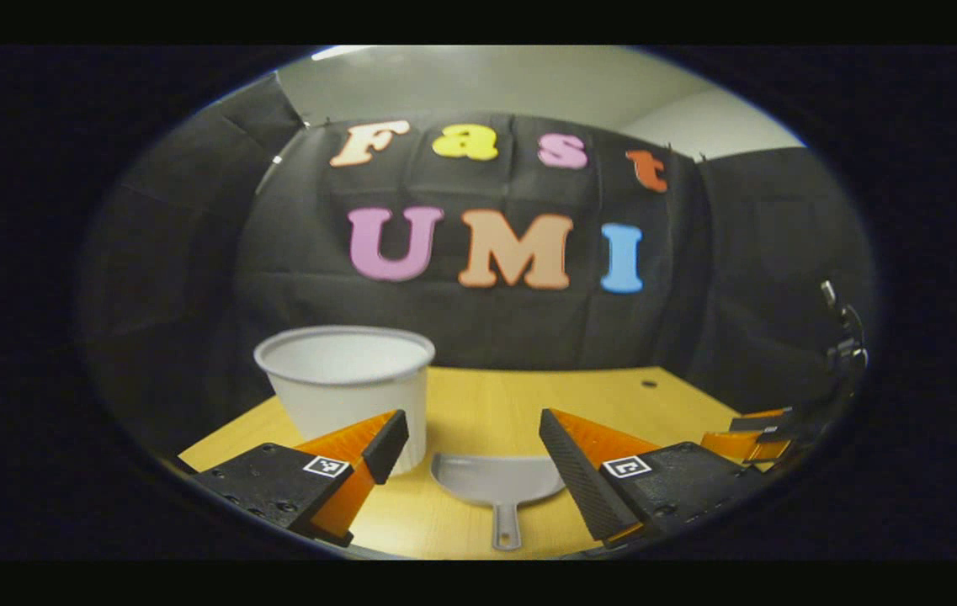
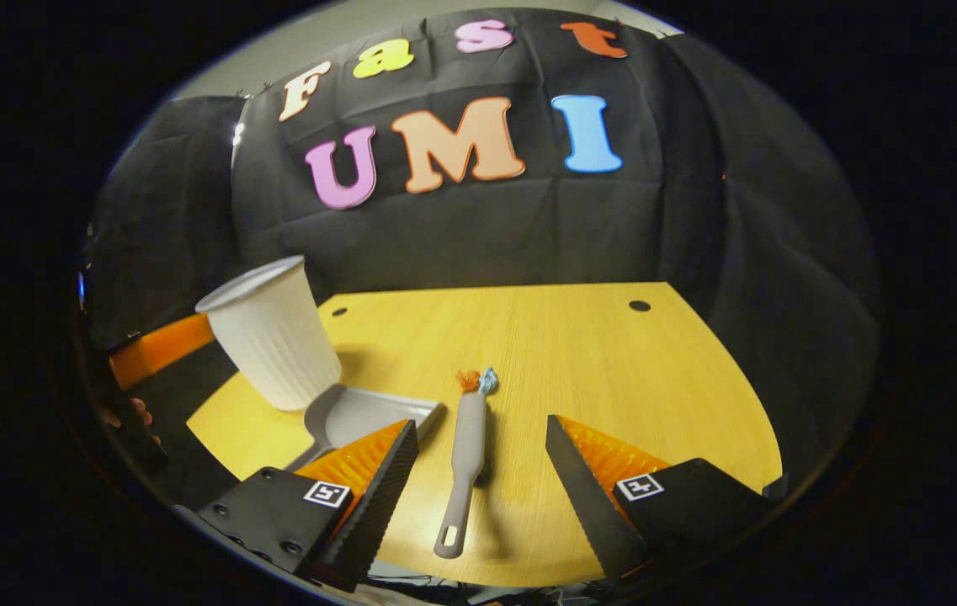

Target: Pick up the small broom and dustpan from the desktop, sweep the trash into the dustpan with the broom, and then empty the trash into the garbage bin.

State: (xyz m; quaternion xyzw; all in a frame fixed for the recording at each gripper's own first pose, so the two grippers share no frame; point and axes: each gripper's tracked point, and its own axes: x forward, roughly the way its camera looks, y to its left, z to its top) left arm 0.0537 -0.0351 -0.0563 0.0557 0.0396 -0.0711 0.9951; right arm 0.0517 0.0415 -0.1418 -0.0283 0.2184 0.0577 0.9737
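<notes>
A grey dustpan [image 1: 497, 478] lies flat on the wooden desktop [image 1: 529, 396], its handle pointing at me, just right of the white garbage bin [image 1: 345, 383]. My left gripper [image 1: 474, 425] hovers open above the pan and touches nothing. In the right gripper view a small grey broom [image 2: 467, 454] lies lengthwise on the desktop [image 2: 579, 353], with orange and blue trash scraps [image 2: 478, 381] at its far end. My right gripper [image 2: 482, 427] is open, its fingers straddling the broom from above. The dustpan [image 2: 364, 411] rests left of the broom, beside the garbage bin [image 2: 272, 337].
The right gripper [image 1: 752, 433] pokes in at the right edge of the left gripper view. The left gripper [image 2: 158, 349] and a hand [image 2: 135, 414] show at the left edge of the right gripper view. Two small holes [image 2: 640, 305] mark the desktop's far corners.
</notes>
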